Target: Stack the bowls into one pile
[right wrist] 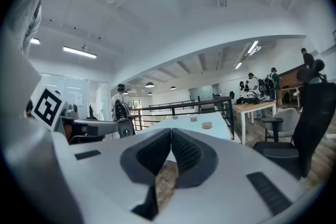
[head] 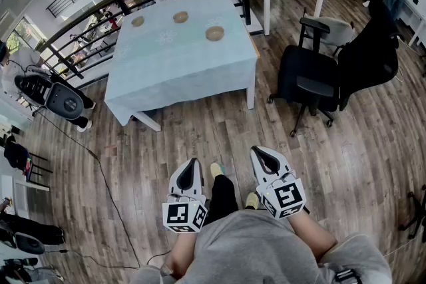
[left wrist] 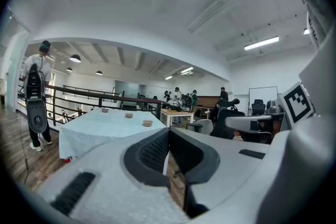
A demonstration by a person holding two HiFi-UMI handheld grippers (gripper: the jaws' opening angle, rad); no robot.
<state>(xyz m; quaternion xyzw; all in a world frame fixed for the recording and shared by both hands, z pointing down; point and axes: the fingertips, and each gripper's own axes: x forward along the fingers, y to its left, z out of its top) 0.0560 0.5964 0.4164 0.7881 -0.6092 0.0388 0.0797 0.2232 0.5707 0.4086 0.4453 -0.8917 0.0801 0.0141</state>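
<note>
**Supervisor:** Report the state of both grippers.

**Operator:** On the left gripper [head: 191, 164] I read the jaws closed pad to pad, with nothing between them. The right gripper [head: 261, 153] reads the same: jaws together, empty. Both are held low, just in front of the person's body, over the wooden floor [head: 200, 136], and their tips point toward the table.

**Supervisor:** Count the bowls and locate them.

**Operator:** I count three bowls, all on the table with the light blue cloth [head: 180, 66]. None is stacked.
- Left bowl [head: 138, 21]: near the far left corner.
- Middle bowl [head: 180, 17]: near the far edge.
- Right bowl [head: 214, 33]: nearer the right edge, slightly closer to me than the other two.

**Supervisor:** Orientation?

**Operator:** Each bowl sits upright with its opening up. They are round, so I see no long axis. The row they form runs across the far half of the table, the bowls apart from one another.

**Supervisor:** Position relative to the grippers?

**Operator:** Well apart. The whole table lies ahead of both grippers, with open floor between.
</note>
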